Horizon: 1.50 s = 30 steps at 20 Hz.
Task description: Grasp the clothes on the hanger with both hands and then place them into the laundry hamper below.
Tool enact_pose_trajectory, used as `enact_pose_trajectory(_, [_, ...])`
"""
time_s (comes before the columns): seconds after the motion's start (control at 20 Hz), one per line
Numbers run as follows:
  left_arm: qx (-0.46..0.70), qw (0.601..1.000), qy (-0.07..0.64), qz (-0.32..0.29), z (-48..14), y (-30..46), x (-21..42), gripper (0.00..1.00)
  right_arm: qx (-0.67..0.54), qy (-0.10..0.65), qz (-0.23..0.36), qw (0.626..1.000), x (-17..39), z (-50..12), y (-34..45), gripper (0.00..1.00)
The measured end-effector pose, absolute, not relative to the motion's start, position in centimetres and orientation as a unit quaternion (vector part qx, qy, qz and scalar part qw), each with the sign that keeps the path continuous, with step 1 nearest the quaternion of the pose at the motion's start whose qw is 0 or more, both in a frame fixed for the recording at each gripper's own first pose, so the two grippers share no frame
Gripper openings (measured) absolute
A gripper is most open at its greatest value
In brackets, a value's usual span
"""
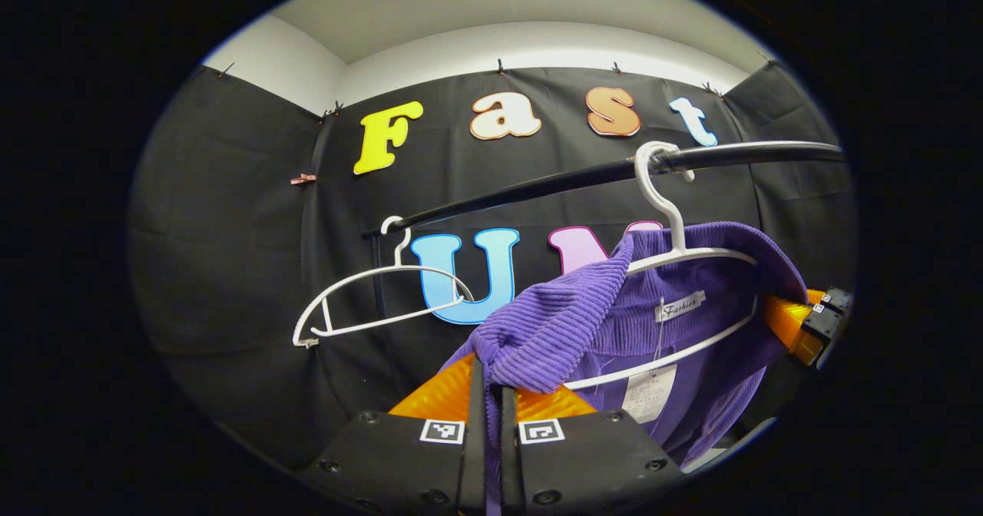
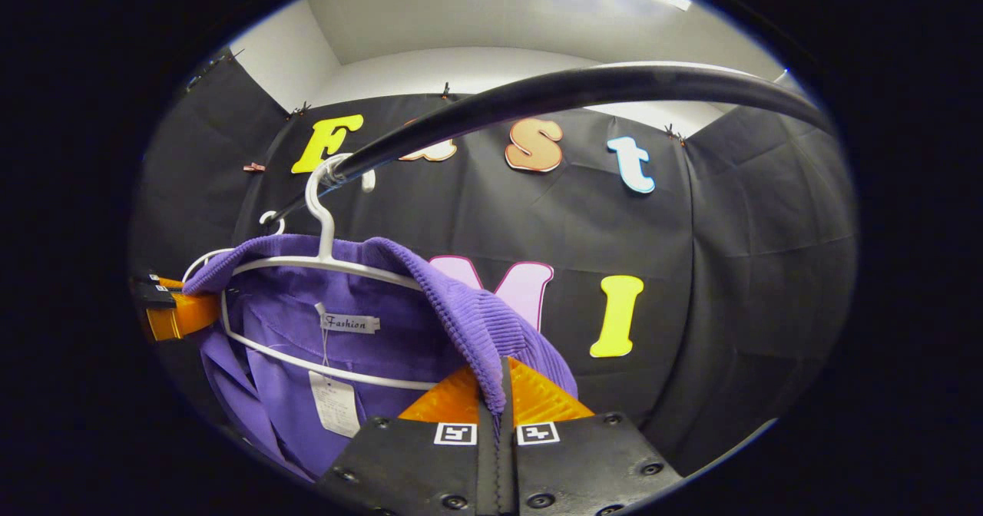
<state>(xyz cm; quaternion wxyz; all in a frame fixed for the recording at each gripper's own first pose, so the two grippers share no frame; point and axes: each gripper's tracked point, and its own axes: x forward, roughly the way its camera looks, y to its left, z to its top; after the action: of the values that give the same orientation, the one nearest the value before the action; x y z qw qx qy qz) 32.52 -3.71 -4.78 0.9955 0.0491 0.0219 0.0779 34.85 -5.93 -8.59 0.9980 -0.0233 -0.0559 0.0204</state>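
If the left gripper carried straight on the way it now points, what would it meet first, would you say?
The left gripper is shut on the purple garment, so that fabric comes first; beyond it, probably the black cloth wall, though depth is unclear.

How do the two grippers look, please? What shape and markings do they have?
Each gripper, left and right, has a black body with round screws and two small square black-and-white markers near the fingers. The fingers are ridged wedges tapering forward.

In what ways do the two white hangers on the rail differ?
The near hanger carries the purple garment, while the far hanger is bare. The near hanger hooks over the black rail close to the camera and looks larger; the far hanger sits near the rail's far end and looks smaller. Both are white and of like shape.
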Motion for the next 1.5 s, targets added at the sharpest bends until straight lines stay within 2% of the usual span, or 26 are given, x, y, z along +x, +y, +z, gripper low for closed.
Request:
enact_pose_trajectory(0.15, [0.039,0.995,0.004,0.089,-3.5,-2.8,32.0,0.05,-0.046,-0.113,-0.007,0.992,35.1,-5.0,-7.9,0.04])
enact_pose_trajectory(0.4, [0.044,0.996,-0.001,0.081,-1.1,-1.9,32.3,0.06,-0.079,-0.136,0.000,0.988,36.0,-3.7,-8.4,0.04])
enact_pose_trajectory(0.65, [0.066,0.995,-0.049,0.065,3.7,-2.1,32.7,0.06,-0.101,-0.185,-0.021,0.977,36.6,-0.9,-9.8,0.04])
enact_pose_trajectory(0.85, [0.078,0.996,-0.045,0.029,3.4,-2.2,34.4,0.06,-0.162,-0.197,-0.028,0.967,38.5,-1.6,-10.6,0.04])
enact_pose_trajectory(1.0, [0.073,0.997,-0.025,0.018,1.8,-1.7,35.1,0.05,-0.217,-0.187,-0.030,0.958,39.8,-3.4,-11.2,0.04])
enact_pose_trajectory(1.1, [0.096,0.995,-0.006,0.030,-0.1,-1.3,35.0,0.05,-0.226,-0.154,-0.023,0.962,40.4,-6.3,-11.2,0.04])
enact_pose_trajectory(1.2, [0.112,0.993,0.010,0.041,-2.2,-1.1,34.9,0.05,-0.208,-0.120,-0.024,0.970,40.4,-9.4,-11.8,0.04])
enact_pose_trajectory(1.25, [0.113,0.993,0.009,0.040,-2.5,-1.3,34.8,0.05,-0.191,-0.106,-0.026,0.975,40.2,-10.3,-12.1,0.00])
enact_pose_trajectory(1.3, [0.109,0.993,0.007,0.036,-2.3,-1.4,34.7,0.05,-0.167,-0.102,-0.021,0.980,40.1,-10.6,-12.2,0.04])
enact_pose_trajectory(1.5, [0.074,0.997,0.031,0.017,-1.3,-1.6,35.0,0.06,-0.142,-0.110,-0.007,0.984,40.4,-10.4,-12.3,0.04])
